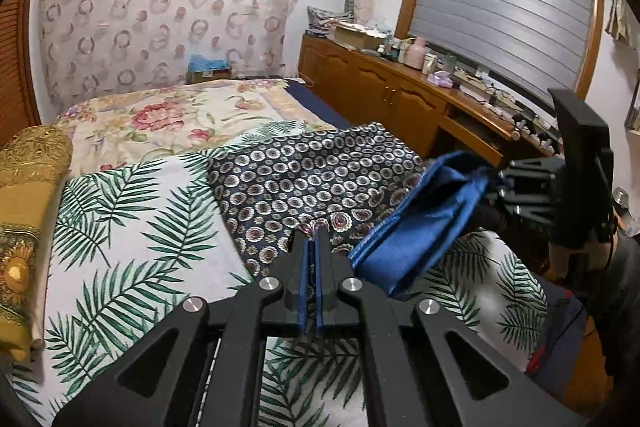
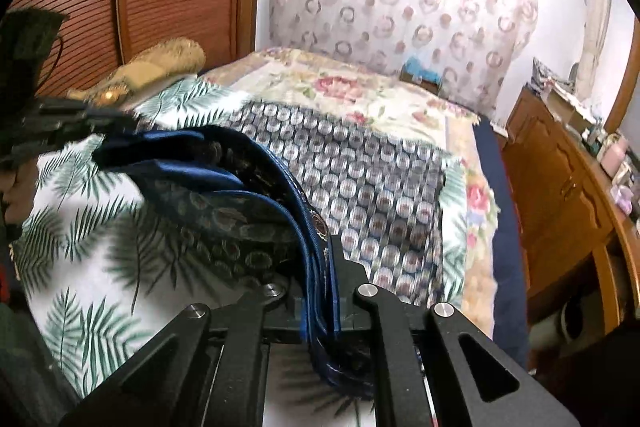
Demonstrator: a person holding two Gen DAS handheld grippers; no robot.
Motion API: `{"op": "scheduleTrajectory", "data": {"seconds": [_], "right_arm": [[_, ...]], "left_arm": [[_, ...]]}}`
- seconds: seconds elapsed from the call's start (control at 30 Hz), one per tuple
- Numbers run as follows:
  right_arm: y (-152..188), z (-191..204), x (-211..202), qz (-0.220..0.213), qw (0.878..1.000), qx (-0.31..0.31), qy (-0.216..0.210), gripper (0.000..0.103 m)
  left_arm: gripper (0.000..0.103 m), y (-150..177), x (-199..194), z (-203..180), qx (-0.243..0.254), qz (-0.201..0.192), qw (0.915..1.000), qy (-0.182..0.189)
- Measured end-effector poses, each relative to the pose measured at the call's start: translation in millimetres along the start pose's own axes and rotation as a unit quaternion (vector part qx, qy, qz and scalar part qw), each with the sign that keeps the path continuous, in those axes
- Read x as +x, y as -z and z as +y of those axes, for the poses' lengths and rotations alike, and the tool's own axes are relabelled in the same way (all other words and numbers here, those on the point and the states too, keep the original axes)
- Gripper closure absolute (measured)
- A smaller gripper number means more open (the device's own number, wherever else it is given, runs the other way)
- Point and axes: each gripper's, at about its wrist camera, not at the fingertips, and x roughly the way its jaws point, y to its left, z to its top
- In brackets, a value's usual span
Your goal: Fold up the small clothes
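Bedroom light falls on a bed (image 1: 132,227) spread with a palm-leaf sheet, a flowered quilt (image 1: 168,119) at its far end and a wooden cabinet (image 1: 384,87) along the right wall. On the sheet lies a dark garment (image 1: 296,183) patterned with small rings and lined in blue, its far part flat on the bed while the near edge is lifted between both tools. Tilted downward over the near side of the bed, the left claw (image 1: 313,239) has its jaws pressed together on a thin blue hem of the garment. To its right, the right claw (image 2: 320,251) also points down at a slant and is clamped on a bunched stack of blue-edged folds. From the left wrist view it shows at the right edge, a hand (image 1: 576,251) behind it. A gold cushion (image 1: 24,227) sits at the bed's left edge.
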Motion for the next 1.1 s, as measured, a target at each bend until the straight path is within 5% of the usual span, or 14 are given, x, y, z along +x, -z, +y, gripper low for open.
{"op": "scheduleTrajectory", "data": {"seconds": [0.3,0.4,0.43,0.53,0.67,0.73,1.1], "right_arm": [[-7,2,31,-0.005,1.0,-0.021,0.01,0.097],[-9,4,38,0.002,0.999,-0.028,0.016,0.097],[-11,3,41,0.004,0.999,-0.028,0.017,0.097],[-18,2,47,0.007,0.999,-0.026,0.019,0.097],[-28,2,48,0.003,0.999,-0.023,0.028,0.097],[-33,1,46,-0.003,0.999,-0.02,0.033,0.098],[-61,2,54,-0.034,0.997,-0.051,0.035,0.098]], "left_arm": [[0.098,8,9,3,0.015,0.015,0.9993,-0.032],[0.079,11,6,3,0.022,0.015,0.9987,-0.043],[0.064,12,2,3,0.026,0.01,0.9981,-0.054],[0.06,12,-7,6,0.025,0.002,0.9982,-0.055],[0.031,9,-18,13,0.023,-0.011,0.9977,-0.063],[0.026,7,-23,17,0.019,-0.02,0.9975,-0.065],[0.024,-9,-16,43,0.011,-0.025,0.996,-0.085]]}}
